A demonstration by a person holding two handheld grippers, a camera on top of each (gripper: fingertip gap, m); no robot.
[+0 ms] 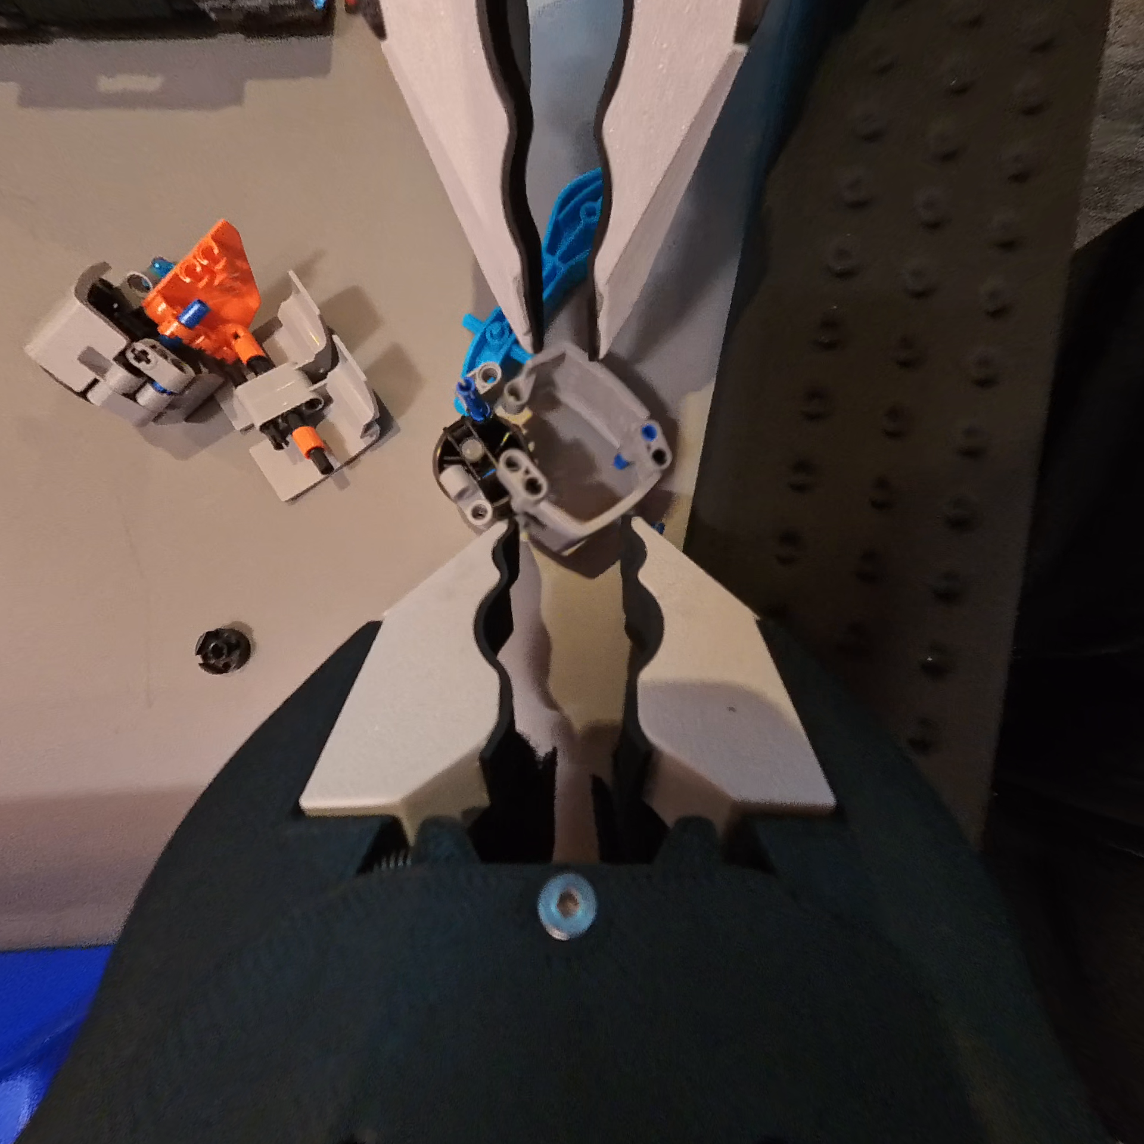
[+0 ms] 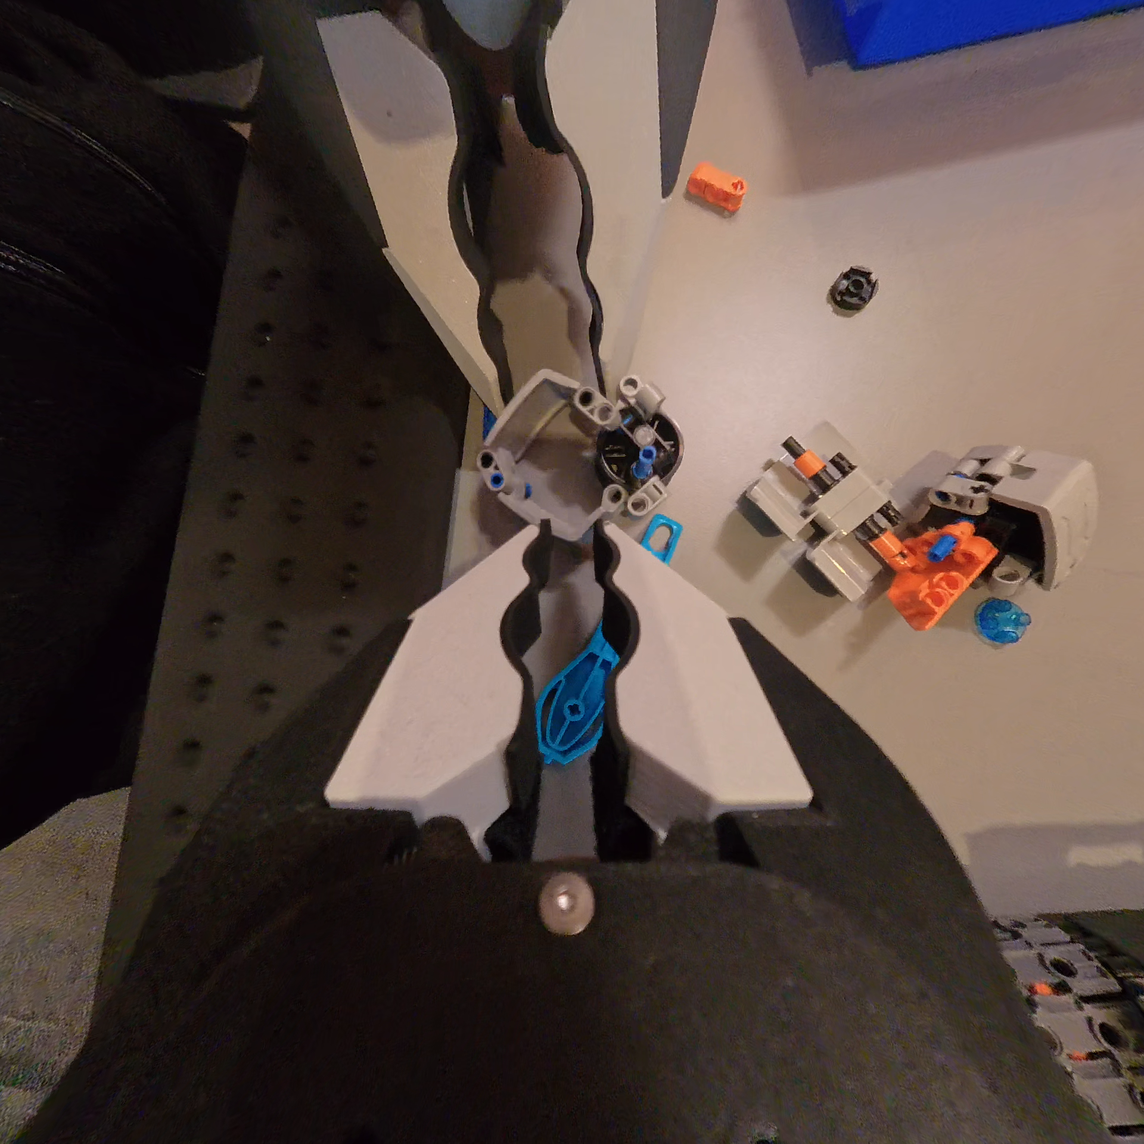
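Note:
My left gripper (image 1: 569, 532) is shut on the lower edge of a small grey curved-panel assembly (image 1: 582, 452) with a black round hub (image 1: 470, 458), held just above the beige table (image 1: 186, 588). My right gripper (image 2: 569, 532) is shut on a blue fin-shaped piece (image 2: 576, 699) that lies between its fingers, and its tips meet the opposite edge of the same assembly (image 2: 545, 470). In the left wrist view the right gripper (image 1: 563, 346) comes in from the top with the blue piece (image 1: 569, 235) in it. In the right wrist view the left gripper (image 2: 551, 387) comes in from the top.
A grey, orange and black brick build (image 1: 210, 359) (image 2: 916, 526) lies on the table. Loose near it are a black round piece (image 1: 223, 649) (image 2: 853, 288), an orange connector (image 2: 716, 186) and a clear blue round piece (image 2: 1001, 621). A dark perforated strip (image 1: 897, 371) runs along the table edge. A blue bin (image 2: 959, 25) stands beyond. About 5 cm separates my left fingertips from my right.

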